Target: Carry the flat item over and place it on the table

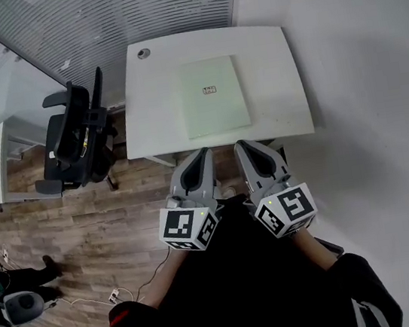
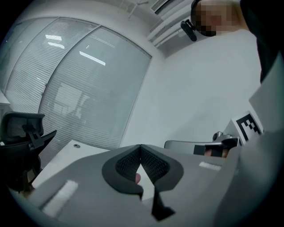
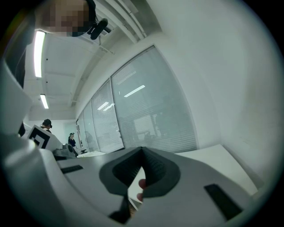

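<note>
Flat item point(image 1: 213, 95) lies centred on the table point(image 1: 158, 105); it looks thin, light and stiff, so I'd pinch its near edge. My left gripper point(image 1: 204, 152) and right gripper point(image 1: 240, 145), short of the table, are closed and empty.

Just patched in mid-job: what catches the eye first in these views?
The pale green flat item lies in the middle of the white table, with a small label on top. Just short of its near edge, the left gripper and right gripper sit side by side, both shut and empty. A black office chair stands at the table's left.
</note>
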`<state>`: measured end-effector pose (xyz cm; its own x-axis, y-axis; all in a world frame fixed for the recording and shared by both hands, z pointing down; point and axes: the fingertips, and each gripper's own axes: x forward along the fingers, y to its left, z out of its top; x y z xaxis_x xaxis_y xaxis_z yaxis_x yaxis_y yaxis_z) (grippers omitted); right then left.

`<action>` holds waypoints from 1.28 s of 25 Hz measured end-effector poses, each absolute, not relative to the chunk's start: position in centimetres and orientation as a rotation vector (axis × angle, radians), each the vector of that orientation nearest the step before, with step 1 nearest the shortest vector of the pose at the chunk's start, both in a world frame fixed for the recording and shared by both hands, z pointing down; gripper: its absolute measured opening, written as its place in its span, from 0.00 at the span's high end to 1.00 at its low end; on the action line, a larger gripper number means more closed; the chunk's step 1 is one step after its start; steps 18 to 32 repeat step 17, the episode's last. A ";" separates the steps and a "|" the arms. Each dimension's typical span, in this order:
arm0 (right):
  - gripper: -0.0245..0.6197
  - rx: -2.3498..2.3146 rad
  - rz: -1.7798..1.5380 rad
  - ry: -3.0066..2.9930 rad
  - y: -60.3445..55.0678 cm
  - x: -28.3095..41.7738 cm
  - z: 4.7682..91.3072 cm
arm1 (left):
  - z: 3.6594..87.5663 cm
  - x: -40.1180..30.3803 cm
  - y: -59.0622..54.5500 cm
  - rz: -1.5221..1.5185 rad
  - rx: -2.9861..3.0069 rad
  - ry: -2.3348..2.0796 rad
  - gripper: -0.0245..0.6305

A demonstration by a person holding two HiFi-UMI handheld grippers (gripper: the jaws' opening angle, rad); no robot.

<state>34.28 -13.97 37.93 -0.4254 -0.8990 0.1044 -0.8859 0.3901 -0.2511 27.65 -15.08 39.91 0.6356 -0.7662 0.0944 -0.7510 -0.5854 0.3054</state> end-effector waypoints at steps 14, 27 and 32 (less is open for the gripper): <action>0.96 -1.658 -0.424 2.587 -14.5 34.1 38.2 | 40.5 27.8 -15.5 -0.034 2.536 -1.207 0.95; 0.96 -1.658 -0.426 2.583 -14.6 34.0 38.2 | 40.5 27.7 -15.6 -0.028 2.537 -1.207 0.96; 0.96 -1.658 -0.426 2.583 -14.6 34.0 38.2 | 40.5 27.7 -15.6 -0.028 2.537 -1.207 0.96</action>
